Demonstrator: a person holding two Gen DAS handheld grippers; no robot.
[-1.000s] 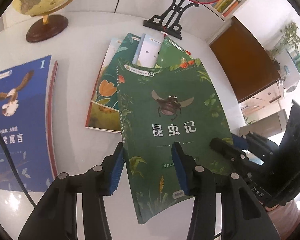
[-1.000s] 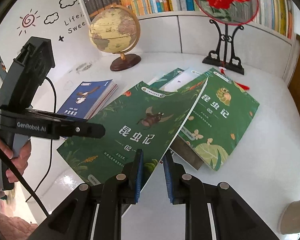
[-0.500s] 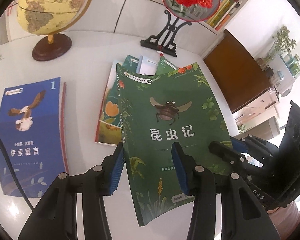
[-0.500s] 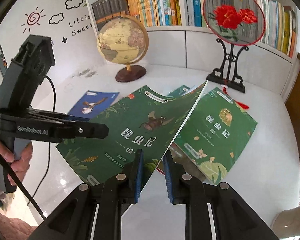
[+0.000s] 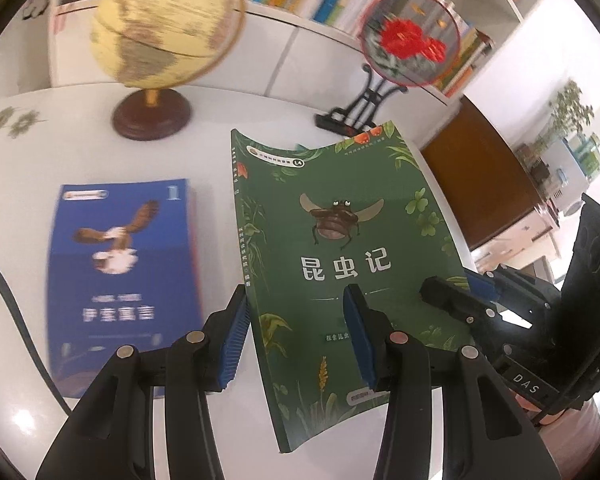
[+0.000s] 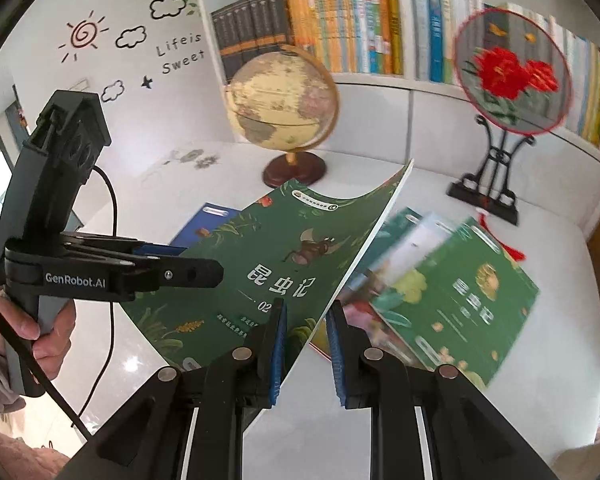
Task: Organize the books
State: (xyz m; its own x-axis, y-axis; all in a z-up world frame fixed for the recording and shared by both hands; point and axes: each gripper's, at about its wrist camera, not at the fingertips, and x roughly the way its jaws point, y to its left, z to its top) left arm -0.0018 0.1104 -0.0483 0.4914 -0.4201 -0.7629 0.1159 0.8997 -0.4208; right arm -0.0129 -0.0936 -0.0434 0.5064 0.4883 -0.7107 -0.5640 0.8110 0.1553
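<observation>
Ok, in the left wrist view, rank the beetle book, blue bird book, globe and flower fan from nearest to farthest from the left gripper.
1. Green beetle book: between the left gripper fingers.
2. Blue bird book: flat on the table, left.
3. Globe: behind it, upper left.
4. Flower fan: far back, upper right.

Bright, even daylight throughout. Soft glare on the white tabletop point(image 6: 132, 364) left of the right jaws. Faint, short shadows only. Strong fisheye bending, black vignette at every corner. Sharp focus on the jaws and on the green book point(image 5: 340, 264) between them; motion blur on everything beyond: globe point(image 5: 164, 28), blue book point(image 5: 120, 276) left of the left jaws, fan ornament point(image 5: 410, 36), shelf spines, and the spread books point(image 6: 452, 292) right of the right jaws.
</observation>
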